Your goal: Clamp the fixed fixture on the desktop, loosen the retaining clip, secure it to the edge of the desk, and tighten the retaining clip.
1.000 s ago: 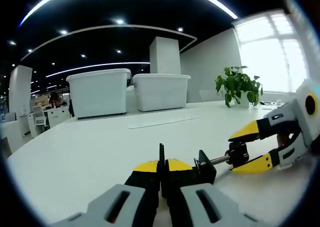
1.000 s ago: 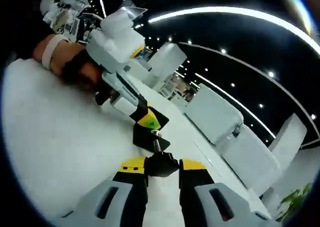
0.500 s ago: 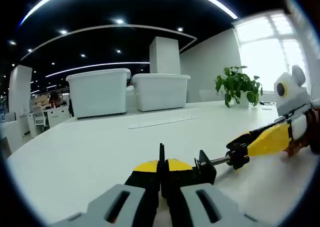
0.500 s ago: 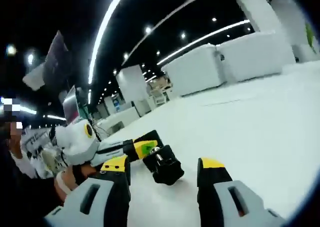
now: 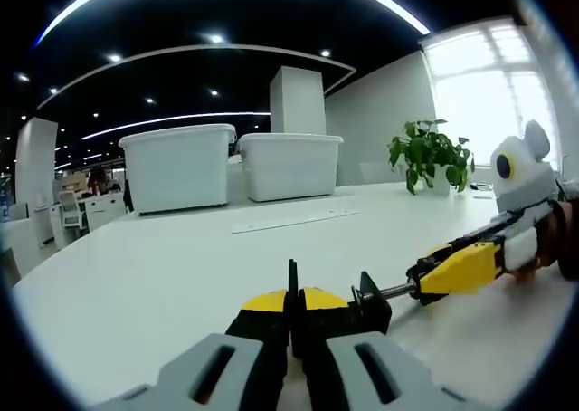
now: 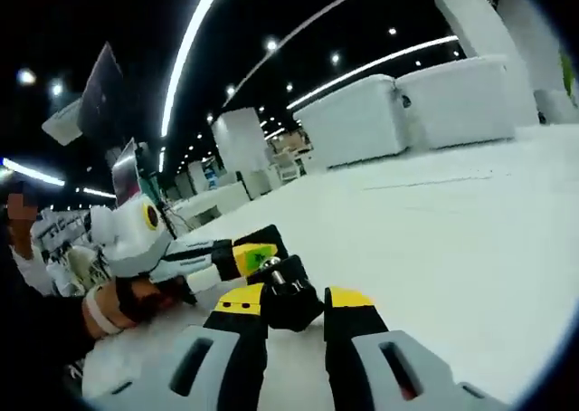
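A person's left gripper (image 5: 291, 310), jaws pressed together, pinches the thin upright plate of a black clamp fixture (image 5: 369, 304) on the white desk (image 5: 163, 275), at six o'clock in the left gripper view. From three o'clock the right gripper (image 5: 432, 278) reaches in and closes on the black knob (image 5: 425, 282) at the end of the fixture's threaded screw (image 5: 395, 291). In the right gripper view the knob (image 6: 288, 298) sits squeezed between the yellow-tipped jaws at six o'clock. Two white storage bins (image 5: 179, 167) and a potted plant (image 5: 431, 152) stand well back, at twelve and two o'clock. The risk: the round knob may slip in the jaws under torque, or the twist may wrench the thin plate out of the left grip.
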A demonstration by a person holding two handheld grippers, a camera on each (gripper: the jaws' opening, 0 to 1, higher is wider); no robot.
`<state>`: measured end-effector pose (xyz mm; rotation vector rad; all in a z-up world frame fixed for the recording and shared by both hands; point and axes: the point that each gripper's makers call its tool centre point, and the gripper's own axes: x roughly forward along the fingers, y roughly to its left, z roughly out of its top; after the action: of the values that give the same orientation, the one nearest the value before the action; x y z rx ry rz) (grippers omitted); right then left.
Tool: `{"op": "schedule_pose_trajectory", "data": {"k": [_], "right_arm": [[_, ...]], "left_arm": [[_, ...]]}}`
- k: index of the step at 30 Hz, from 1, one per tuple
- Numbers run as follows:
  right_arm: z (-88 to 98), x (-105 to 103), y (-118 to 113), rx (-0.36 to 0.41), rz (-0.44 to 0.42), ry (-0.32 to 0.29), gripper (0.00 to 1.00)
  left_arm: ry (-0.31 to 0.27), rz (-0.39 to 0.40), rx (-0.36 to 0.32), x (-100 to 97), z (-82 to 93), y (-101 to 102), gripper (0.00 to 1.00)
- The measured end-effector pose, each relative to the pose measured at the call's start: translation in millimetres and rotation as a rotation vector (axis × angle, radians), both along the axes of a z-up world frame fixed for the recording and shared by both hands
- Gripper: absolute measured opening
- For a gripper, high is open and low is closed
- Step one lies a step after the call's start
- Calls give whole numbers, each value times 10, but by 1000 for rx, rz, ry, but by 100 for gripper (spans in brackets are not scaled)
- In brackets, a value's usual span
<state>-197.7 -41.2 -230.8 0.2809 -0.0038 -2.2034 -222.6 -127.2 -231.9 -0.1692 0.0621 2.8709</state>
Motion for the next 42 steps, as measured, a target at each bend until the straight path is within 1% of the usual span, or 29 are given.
{"op": "schedule_pose_trajectory", "data": {"k": [2,5,7,8,9,10,11,13,16,17,19,20,21,23,24,25,26,27,29,30,31,32,33,34,37,38,40,41,42], "right_arm": [[11,18,-14,76,19,106,22],[35,34,-39,203,44,286,22],[62,79,-76,354,75,502,22],[62,92,-92,445,90,625,22],[65,125,-116,519,103,727,22],[38,123,-120,566,105,778,21],[33,140,-132,591,105,824,21],[20,138,-126,608,108,855,21],[17,131,-114,603,108,847,21],[17,127,-113,594,100,829,22],[9,110,-103,509,89,714,24],[21,124,-114,441,96,637,27],[15,126,-110,369,96,534,34],[-30,107,-70,232,70,290,47],[-47,96,-47,165,50,171,51],[-53,81,-25,100,28,68,51],[-44,57,-3,37,7,-8,50],[-34,27,19,-24,-10,-65,48],[-92,-3,51,-120,-41,-239,39],[-89,-49,71,-164,-64,-277,36],[-99,-66,81,-173,-65,-291,32],[-130,-66,89,-168,-69,-314,23],[-133,-100,106,-154,-73,-292,24],[-111,-80,86,-168,-64,-294,23],[-98,-43,70,-154,-54,-272,22],[-88,-38,69,-120,-47,-226,22],[-27,-17,42,19,-4,-15,22],[-19,15,19,82,11,70,22],[2,43,0,147,28,172,22]], "left_arm": [[0,0,-1,0,0,-1,4],[-1,0,1,2,-1,-1,4],[-1,0,0,1,-2,0,4],[-1,0,0,1,-2,0,4],[-1,0,0,1,-2,0,4],[-1,1,0,1,-2,0,4],[-2,2,1,0,-3,0,4],[-3,3,4,1,-4,-2,4],[-3,3,3,0,-6,-1,4],[-3,3,3,-1,-6,0,4],[-3,4,3,-4,-7,-2,4],[-4,4,5,-4,-7,-2,4],[-4,4,4,-4,-8,0,4],[-3,4,3,-4,-9,2,4],[-3,4,3,-4,-9,3,4],[-3,3,3,-4,-9,3,4],[-4,3,4,-4,-9,3,4],[-3,3,3,-4,-10,4,4],[-3,3,3,-4,-10,5,4],[-3,3,2,-5,-10,6,4],[-3,3,2,-4,-9,7,4],[-3,2,2,-4,-9,8,4],[-3,2,2,-5,-9,9,4],[-2,1,1,-7,-9,8,4],[-3,2,1,-6,-10,1,4],[-3,2,2,-7,-10,-1,4],[-4,2,4,-6,-10,-3,4],[-4,2,4,-5,-10,-4,4],[-5,2,5,-7,-10,-6,4]]}}
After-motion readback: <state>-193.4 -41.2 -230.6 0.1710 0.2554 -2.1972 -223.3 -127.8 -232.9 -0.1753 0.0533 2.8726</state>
